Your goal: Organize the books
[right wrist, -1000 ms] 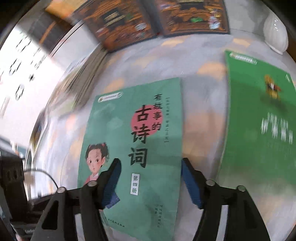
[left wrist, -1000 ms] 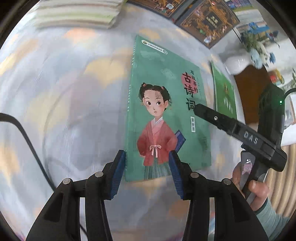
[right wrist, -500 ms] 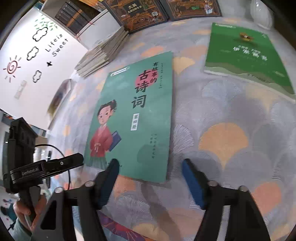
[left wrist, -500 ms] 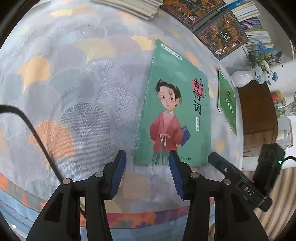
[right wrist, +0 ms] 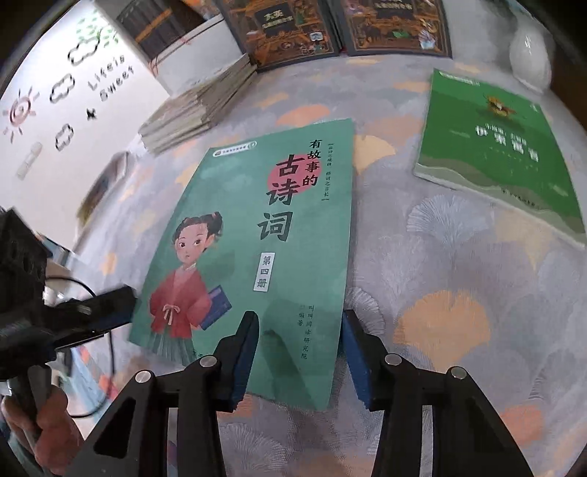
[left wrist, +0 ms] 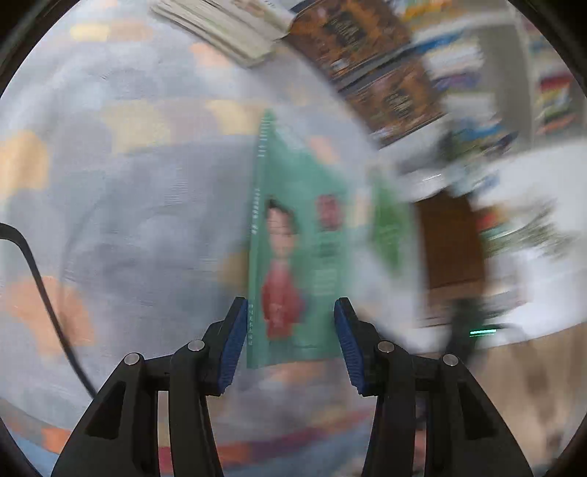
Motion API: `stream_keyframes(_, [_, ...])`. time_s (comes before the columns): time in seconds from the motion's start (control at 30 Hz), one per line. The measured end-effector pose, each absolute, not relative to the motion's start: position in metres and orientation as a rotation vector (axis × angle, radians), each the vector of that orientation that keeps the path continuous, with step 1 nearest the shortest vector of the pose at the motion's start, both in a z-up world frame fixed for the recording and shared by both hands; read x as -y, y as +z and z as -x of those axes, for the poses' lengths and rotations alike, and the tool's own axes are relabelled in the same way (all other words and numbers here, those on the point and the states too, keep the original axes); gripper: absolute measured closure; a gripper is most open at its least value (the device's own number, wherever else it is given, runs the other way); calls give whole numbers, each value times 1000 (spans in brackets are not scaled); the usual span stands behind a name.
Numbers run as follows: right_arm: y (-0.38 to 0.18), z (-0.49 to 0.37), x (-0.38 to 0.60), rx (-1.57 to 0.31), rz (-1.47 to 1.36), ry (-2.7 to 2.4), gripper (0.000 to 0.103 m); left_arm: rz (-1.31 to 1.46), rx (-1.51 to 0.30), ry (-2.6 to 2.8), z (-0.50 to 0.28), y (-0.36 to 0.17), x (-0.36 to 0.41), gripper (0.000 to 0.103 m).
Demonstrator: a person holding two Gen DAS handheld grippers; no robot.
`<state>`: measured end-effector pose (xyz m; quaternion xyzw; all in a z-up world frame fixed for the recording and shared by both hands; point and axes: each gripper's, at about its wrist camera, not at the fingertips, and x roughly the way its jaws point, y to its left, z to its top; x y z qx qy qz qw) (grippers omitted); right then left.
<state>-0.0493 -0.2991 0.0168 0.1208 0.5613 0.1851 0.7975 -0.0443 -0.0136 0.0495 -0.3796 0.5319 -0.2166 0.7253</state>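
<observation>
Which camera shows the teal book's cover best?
The right wrist view: the teal book lies sharp, its title and girl readable, lower edge between the right gripper fingers. The left wrist view shows the same book smeared by blur and foreshortened.

Surface: cloth w/ fan-leaf print (right wrist: 458,279) — flat on it: teal girl-cover book (right wrist: 256,235), green book (right wrist: 495,154), paperback stack (right wrist: 198,110), two dark books (right wrist: 293,29) — white vase (right wrist: 530,55) at far edge.

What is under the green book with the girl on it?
The book with the girl lies flat on the leaf-patterned cloth, which shows all around it. Whether anything else hides beneath the book cannot be seen.
</observation>
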Motion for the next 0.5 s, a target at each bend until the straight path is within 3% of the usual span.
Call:
stream_keyframes(0.13, [16, 48, 309, -1210, -322, 410, 57, 865, -1152, -496, 39, 53, 16, 60])
stream_keyframes(0.27, [16, 49, 307, -1200, -299, 421, 57, 780, -1231, -405, 38, 24, 31, 86])
stream_keyframes(0.5, [14, 51, 319, -1242, -403, 450, 55, 803, -1241, -448, 25, 24, 50, 86])
